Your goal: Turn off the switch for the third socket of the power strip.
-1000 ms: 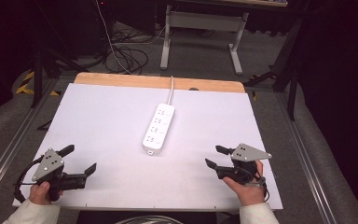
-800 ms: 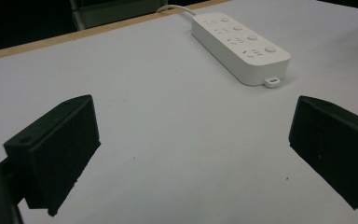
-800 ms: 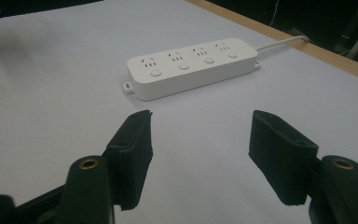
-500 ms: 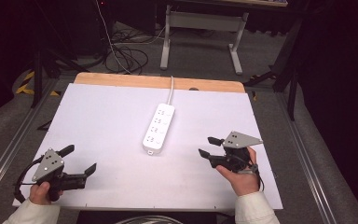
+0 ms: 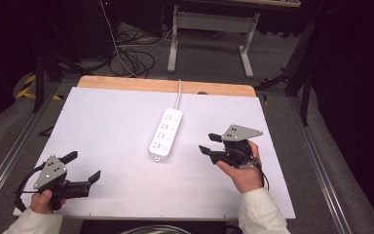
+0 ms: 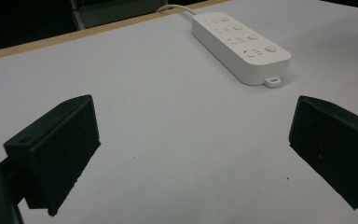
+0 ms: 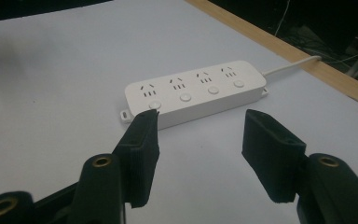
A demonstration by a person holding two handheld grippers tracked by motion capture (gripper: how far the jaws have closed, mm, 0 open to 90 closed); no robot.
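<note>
A white power strip (image 5: 166, 133) with several sockets and round buttons lies in the middle of the white table (image 5: 117, 122), its cord running off the far edge. My right gripper (image 5: 208, 144) is open and lifted a little, its jaws pointing left at the strip's near end from a short way off. In the right gripper view the strip (image 7: 196, 89) lies just beyond the open gripper (image 7: 199, 154). My left gripper (image 5: 82, 166) rests open near the table's front left corner, empty. The strip (image 6: 240, 43) lies far ahead in the left gripper view.
A wooden strip (image 5: 165, 86) edges the far side of the table. Beyond it on the floor are loose cables (image 5: 131, 56) and a metal stand (image 5: 209, 29). Grey rails run along both sides of the table.
My right gripper has lifted and moved left and forward toward the power strip. The left gripper has stayed where it was.
</note>
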